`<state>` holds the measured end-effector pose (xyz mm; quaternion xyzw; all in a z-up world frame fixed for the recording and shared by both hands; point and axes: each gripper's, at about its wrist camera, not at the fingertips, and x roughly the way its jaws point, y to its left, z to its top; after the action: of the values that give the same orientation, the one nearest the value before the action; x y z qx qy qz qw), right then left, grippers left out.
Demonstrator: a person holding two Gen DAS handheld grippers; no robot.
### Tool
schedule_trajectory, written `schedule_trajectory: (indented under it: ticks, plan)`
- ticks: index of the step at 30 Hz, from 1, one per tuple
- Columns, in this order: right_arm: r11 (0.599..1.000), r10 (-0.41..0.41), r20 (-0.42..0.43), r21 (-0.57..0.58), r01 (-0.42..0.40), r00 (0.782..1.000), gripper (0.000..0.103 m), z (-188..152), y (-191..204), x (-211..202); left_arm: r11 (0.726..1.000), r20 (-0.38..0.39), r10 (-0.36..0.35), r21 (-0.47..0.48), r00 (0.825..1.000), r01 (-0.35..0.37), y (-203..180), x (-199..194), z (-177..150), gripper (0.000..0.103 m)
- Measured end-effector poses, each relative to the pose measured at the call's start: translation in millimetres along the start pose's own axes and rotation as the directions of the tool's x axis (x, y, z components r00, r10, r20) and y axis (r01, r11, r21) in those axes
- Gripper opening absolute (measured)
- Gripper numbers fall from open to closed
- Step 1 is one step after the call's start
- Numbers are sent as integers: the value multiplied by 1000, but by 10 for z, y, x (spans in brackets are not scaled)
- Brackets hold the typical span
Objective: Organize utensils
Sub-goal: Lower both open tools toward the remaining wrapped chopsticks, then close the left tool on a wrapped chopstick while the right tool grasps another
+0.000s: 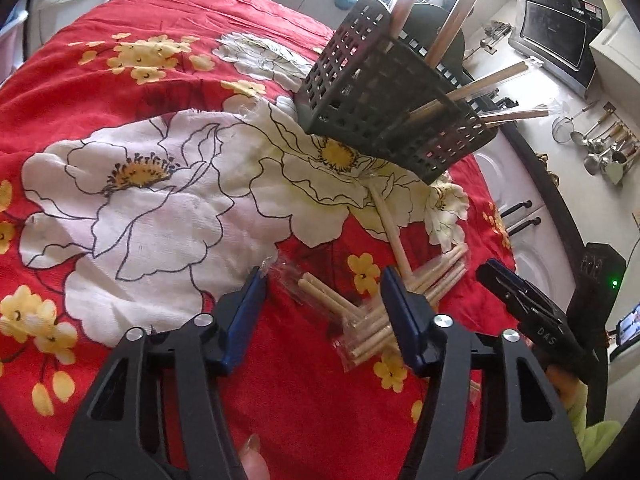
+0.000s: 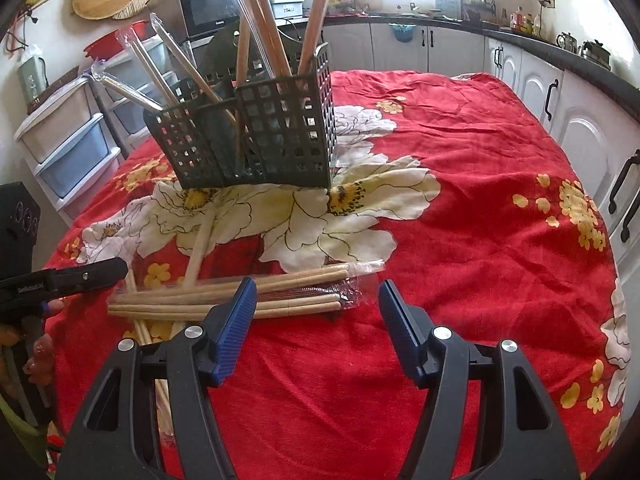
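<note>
Pick-up step. Left gripper (image 1: 324, 280) jaws apart, straddling wrapped chopsticks (image 1: 360, 320) on red cloth (image 1: 120, 80), not clamped. Right gripper (image 2: 316, 292) jaws apart, empty; bundle just ahead of its left jaw. Caddy (image 2: 256, 132) beyond both. Next, likely: close on one pack, lift clear.

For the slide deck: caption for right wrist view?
Open right hand-held gripper above wrapped wooden chopsticks before dark perforated plastic caddy.

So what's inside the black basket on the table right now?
The black basket holds several wrapped wooden chopsticks leaning out over its rim. Their lower ends show only partly through the grid walls, and the basket's floor is hidden.
</note>
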<state>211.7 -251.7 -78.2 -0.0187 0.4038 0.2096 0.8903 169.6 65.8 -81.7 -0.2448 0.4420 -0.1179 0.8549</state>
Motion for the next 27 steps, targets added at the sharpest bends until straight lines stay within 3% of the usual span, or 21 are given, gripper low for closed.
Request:
schedule_trajectory:
  ticks: [7, 13, 27]
  plan:
    - [997, 34, -29, 66, -32, 999, 59, -19, -124, 127, 999, 11, 32, -4, 999, -32, 66, 41, 28, 28]
    - [981, 88, -35, 177, -81, 995, 48, -10, -315, 232, 999, 19, 51, 9, 999, -51, 72, 66, 44, 25]
    - [990, 71, -49, 128, -64, 996, 9, -41, -251, 279, 998, 25, 60, 12, 998, -61, 60, 84, 60, 23]
